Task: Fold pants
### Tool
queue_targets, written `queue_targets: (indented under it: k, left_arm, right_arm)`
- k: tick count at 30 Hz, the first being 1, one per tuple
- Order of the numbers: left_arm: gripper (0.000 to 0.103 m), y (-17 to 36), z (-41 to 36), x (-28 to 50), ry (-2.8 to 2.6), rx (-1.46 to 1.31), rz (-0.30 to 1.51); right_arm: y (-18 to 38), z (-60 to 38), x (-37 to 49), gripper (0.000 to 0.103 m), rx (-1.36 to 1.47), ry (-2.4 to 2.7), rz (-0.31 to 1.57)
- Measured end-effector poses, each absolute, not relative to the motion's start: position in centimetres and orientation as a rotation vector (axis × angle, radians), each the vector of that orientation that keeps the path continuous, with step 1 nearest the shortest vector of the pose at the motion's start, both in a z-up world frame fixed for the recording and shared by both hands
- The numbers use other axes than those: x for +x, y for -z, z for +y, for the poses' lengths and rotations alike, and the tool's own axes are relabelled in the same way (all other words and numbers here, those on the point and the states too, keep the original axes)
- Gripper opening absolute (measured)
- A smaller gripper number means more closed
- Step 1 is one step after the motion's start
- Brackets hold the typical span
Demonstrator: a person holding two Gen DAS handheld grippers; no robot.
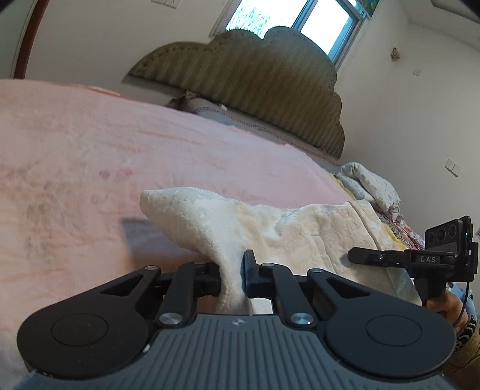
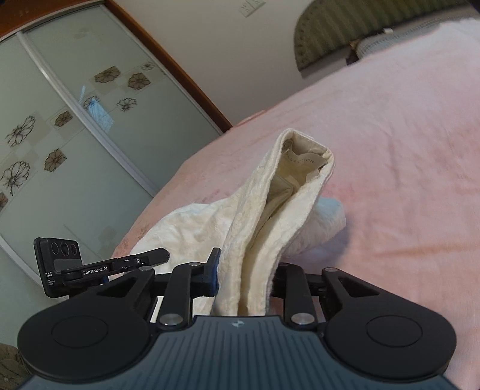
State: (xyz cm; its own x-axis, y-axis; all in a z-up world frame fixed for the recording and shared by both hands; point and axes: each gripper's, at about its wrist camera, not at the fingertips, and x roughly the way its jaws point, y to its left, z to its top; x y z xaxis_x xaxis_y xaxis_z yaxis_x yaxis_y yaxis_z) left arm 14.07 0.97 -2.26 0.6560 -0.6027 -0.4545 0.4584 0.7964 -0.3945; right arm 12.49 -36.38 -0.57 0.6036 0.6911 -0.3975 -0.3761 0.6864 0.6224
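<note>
Pink fleece blanket (image 1: 90, 156) covers a wide bed that runs back to a scalloped, olive-green padded headboard (image 1: 240, 78) under a bright window (image 1: 300, 21), with much bare blanket lying to the left of the work and beyond it. Cream-white textured fleece pants (image 1: 270, 222) lie bunched near the bed's close edge, partly lifted off the blanket. On that garment the left gripper (image 1: 232, 277) has its black fingers pinched on a narrow fold of fabric, while the right gripper (image 2: 244, 277) clamps a thicker gathered bundle whose open hem (image 2: 306, 159) stands up, a printed label showing inside. Each tool appears in the other's view, just beside the cloth. Frosted sliding wardrobe doors with flower prints (image 2: 75, 120) line the far wall past the bed's side edge. Crumpled pale bedding (image 1: 369, 183) sits at the blanket's right edge.
</note>
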Motion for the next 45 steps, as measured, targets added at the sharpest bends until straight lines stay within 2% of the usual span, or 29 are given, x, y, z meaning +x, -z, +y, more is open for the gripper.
queue_targets:
  k: [3, 8, 17, 21, 25, 29, 31, 32, 33, 35, 39, 42, 44, 45]
  left_arm:
    - [0.011, 0.6, 1.6, 14.0, 0.571, -0.194, 0.518]
    - [0.011, -1.3, 3.7, 17.2, 0.501, -0.156, 0.498]
    - [0.014, 1.5, 5.8, 23.5, 0.389, -0.116, 0.600]
    - [0.048, 2.3, 6.5, 23.8, 0.352, -0.114, 0.650]
    - [0.063, 1.3, 7.1, 22.9, 0.257, -0.064, 0.640]
    - [0.068, -0.3, 6.8, 19.6, 0.173, -0.021, 0.606]
    - [0.078, -0.6, 5.6, 17.3, 0.200, 0.012, 0.580]
    - [0.087, -0.6, 5.0, 16.6, 0.221, 0.034, 0.578]
    - [0.094, -0.3, 3.9, 16.1, 0.237, 0.067, 0.584]
    - [0.095, 0.9, 2.5, 15.9, 0.240, 0.133, 0.612]
    - [0.096, 1.3, 2.6, 15.2, 0.189, 0.088, 0.651]
    - [0.096, 0.5, 2.8, 14.1, 0.176, 0.061, 0.656]
    - [0.096, 0.2, 2.4, 13.1, 0.163, 0.064, 0.650]
    - [0.096, 0.1, 2.2, 12.6, 0.160, 0.060, 0.649]
  right_arm:
    - [-0.9, -35.2, 13.5, 0.023, 0.500, -0.691, 0.639]
    - [-2.1, -32.0, 17.5, 0.023, 0.478, -0.742, 0.608]
    - [1.1, -27.3, 25.4, 0.024, 0.457, -0.682, 0.691]
    - [3.3, -27.9, 25.9, 0.036, 0.470, -0.616, 0.774]
    - [3.6, -30.1, 23.8, 0.048, 0.492, -0.581, 0.774]
    - [1.2, -31.2, 19.4, 0.051, 0.382, -0.420, 0.676]
    - [-0.9, -30.3, 16.1, 0.052, 0.275, -0.366, 0.569]
    - [-1.5, -29.5, 14.8, 0.053, 0.239, -0.388, 0.531]
    - [-2.0, -28.5, 13.6, 0.059, 0.203, -0.438, 0.506]
    - [-2.0, -26.5, 12.4, 0.065, 0.155, -0.528, 0.512]
    - [0.3, -23.2, 12.8, 0.065, 0.045, -0.509, 0.662]
    - [0.1, -22.8, 11.8, 0.065, 0.027, -0.428, 0.651]
    - [-0.6, -23.1, 10.7, 0.077, 0.082, -0.400, 0.629]
    - [-1.0, -23.2, 10.2, 0.086, 0.114, -0.389, 0.612]
